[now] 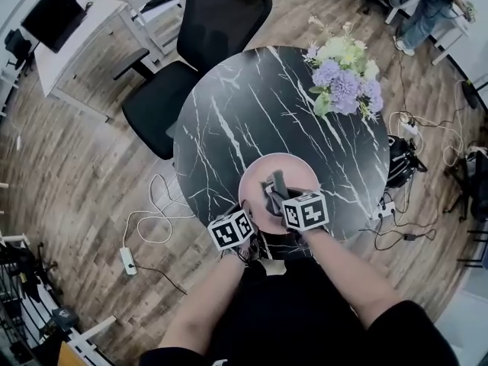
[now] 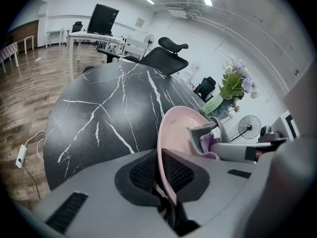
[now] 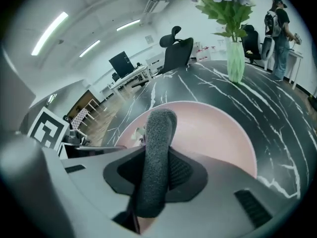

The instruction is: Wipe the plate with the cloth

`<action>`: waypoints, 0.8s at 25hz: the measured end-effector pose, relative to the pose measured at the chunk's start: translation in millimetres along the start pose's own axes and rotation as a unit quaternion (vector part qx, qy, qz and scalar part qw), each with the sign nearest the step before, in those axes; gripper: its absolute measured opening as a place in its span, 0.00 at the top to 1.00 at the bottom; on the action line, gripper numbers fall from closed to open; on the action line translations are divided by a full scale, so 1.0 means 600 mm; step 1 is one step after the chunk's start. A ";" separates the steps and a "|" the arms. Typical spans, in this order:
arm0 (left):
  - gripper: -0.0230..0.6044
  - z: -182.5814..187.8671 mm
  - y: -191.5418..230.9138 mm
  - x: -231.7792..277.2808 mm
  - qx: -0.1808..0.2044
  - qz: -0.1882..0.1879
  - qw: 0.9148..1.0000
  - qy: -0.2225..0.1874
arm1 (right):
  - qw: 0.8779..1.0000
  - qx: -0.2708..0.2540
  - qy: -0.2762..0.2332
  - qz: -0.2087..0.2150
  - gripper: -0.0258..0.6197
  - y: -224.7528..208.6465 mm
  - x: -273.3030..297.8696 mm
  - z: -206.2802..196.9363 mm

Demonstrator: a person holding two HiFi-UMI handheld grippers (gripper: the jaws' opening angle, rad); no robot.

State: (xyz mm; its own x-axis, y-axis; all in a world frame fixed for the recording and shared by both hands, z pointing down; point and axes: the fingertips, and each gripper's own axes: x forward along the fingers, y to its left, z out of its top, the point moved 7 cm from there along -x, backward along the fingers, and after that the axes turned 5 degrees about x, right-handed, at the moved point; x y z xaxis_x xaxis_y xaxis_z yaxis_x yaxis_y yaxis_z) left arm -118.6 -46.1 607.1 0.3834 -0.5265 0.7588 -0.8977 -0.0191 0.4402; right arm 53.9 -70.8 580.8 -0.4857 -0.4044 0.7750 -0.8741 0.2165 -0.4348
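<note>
pinching the plate point(image 3: 213, 133) rim is the left gripper point(image 2: 159, 171); the right gripper point(image 3: 156, 170) clamps the cloth point(image 3: 159, 130) over it.

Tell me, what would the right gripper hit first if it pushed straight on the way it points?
Most likely the pink plate; the grey cloth held by the right gripper would touch it first.
</note>
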 end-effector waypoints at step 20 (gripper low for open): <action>0.90 0.005 -0.001 0.003 -0.004 0.004 1.000 -0.011 | 0.965 -0.218 0.146 0.010 0.79 0.042 -0.013 -0.091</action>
State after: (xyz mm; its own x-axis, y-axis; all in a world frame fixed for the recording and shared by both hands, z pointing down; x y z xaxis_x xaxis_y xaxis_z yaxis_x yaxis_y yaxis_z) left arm -118.1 -49.4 606.9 0.3709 -0.5456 0.7515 -0.8990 -0.0081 0.4378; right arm 35.3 -13.4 588.7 -0.4280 -0.1437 0.8923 -0.7546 0.6002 -0.2653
